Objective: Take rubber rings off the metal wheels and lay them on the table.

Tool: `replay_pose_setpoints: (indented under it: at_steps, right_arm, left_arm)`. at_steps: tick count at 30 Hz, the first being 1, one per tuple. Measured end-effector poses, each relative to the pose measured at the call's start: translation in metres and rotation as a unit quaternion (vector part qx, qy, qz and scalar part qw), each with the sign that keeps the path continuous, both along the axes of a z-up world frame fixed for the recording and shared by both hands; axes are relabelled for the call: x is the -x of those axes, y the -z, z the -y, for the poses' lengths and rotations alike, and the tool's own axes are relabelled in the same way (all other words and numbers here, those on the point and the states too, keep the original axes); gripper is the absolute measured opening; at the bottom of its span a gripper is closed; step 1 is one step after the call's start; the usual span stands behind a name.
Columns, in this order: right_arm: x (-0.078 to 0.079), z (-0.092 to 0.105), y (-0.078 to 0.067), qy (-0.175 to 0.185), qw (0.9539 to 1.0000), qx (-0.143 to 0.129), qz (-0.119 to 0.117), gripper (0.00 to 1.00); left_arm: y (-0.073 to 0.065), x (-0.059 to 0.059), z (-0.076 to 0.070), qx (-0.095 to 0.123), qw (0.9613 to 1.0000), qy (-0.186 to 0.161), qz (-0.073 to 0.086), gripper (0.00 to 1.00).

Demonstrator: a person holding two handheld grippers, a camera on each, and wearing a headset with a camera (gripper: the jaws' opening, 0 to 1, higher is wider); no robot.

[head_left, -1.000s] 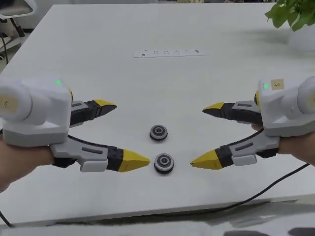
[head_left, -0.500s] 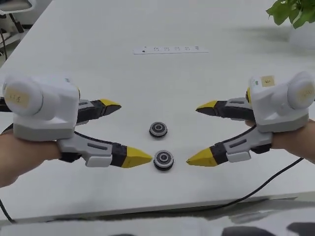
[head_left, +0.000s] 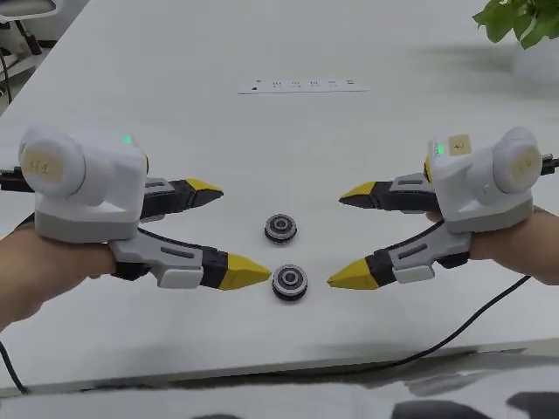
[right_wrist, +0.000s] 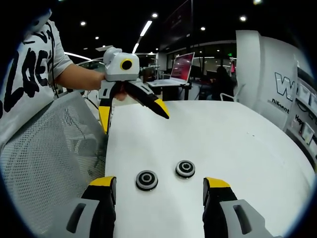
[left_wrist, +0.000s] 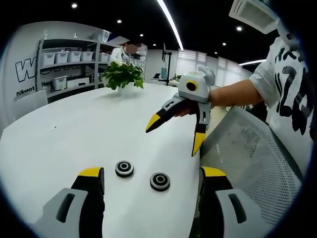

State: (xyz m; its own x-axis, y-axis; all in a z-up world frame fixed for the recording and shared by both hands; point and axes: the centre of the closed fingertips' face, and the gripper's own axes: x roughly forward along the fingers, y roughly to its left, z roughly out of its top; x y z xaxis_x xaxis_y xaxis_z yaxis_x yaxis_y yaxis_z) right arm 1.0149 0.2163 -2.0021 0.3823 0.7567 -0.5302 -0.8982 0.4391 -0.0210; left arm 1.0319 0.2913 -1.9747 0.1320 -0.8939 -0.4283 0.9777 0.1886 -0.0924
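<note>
Since 1.0 s ago both have edged inward: the near wheel (head_left: 290, 282) lies flat between the left hand-held gripper (head_left: 243, 233) and right hand-held gripper (head_left: 336, 239), both spread empty, about equally close.

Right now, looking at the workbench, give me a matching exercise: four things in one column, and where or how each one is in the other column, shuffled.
Things:
1. nearer wheel
2. plant
3. left claw
4. black cable

Place or state:
A. far right corner
B. held open, on the left
C. between the two lower claw tips
D. runs from the right hand toward the near edge

Pairs: 1-C, 2-A, 3-B, 4-D
</note>
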Motion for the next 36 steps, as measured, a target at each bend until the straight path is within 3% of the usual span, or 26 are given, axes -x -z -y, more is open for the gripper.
replay_pose_setpoints:
  at_steps: [14, 27, 36]
  right_arm:
    - [-0.001, -0.004, 0.013, -0.015, 0.9997, 0.011, -0.014, 0.60]
    - [0.001, -0.005, 0.025, -0.028, 0.9990, 0.025, -0.027, 0.54]
    - [0.002, -0.005, 0.030, -0.028, 0.9986, 0.028, -0.035, 0.53]
  left_arm:
    - [0.016, 0.003, 0.007, -0.022, 0.9995, 0.020, 0.003, 0.69]
    - [0.025, 0.006, 0.022, -0.034, 0.9985, 0.042, 0.009, 0.64]
    - [0.036, 0.011, 0.027, -0.049, 0.9970, 0.060, 0.000, 0.53]
